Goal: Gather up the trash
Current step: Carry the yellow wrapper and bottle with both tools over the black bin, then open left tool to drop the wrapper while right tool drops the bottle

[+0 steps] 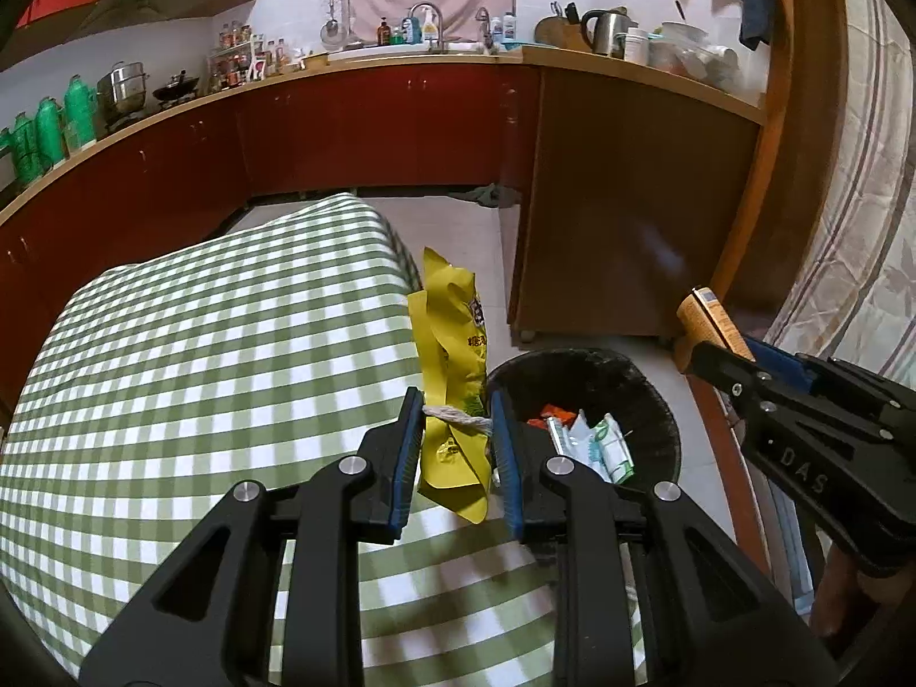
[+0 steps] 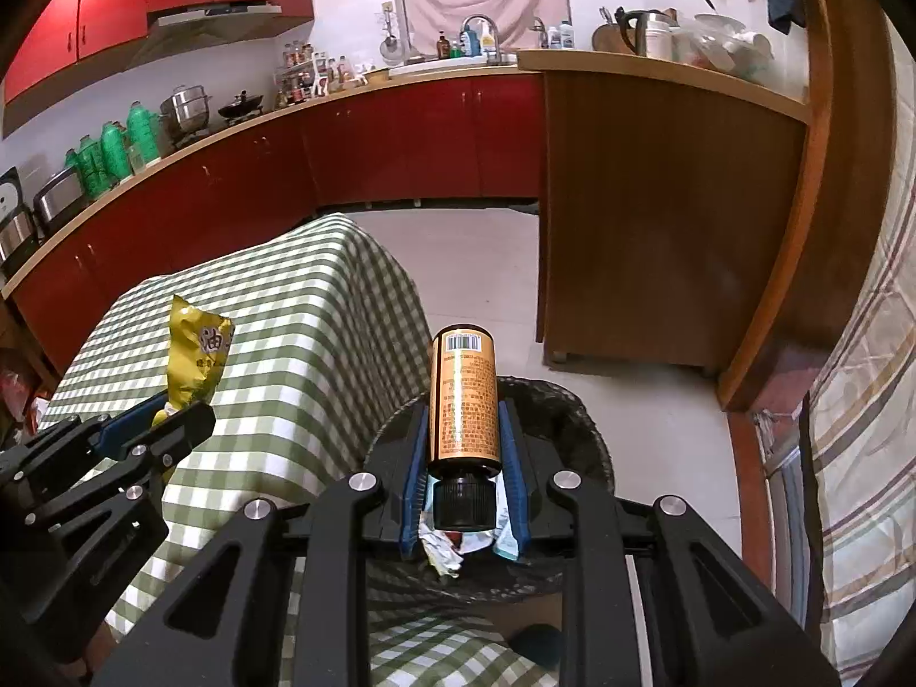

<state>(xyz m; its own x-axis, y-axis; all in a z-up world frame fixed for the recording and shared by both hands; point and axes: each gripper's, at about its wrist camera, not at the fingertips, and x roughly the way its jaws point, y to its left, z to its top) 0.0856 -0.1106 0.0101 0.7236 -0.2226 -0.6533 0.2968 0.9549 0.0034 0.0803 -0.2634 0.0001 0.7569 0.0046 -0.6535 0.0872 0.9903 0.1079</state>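
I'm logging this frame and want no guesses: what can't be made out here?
- Left wrist view: most of the orange bottle is hidden by the right gripper.
- Right wrist view: the trash bin contents are largely blocked by the bottle and fingers.
- Both views: print on the yellow bag is too small or creased to read.

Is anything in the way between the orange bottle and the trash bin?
Nothing visible blocks it. The right tool holds the orange bottle above the open black bin, which already holds some wrappers. The left tool holds the yellow bag off to the side, by the checked table's edge.
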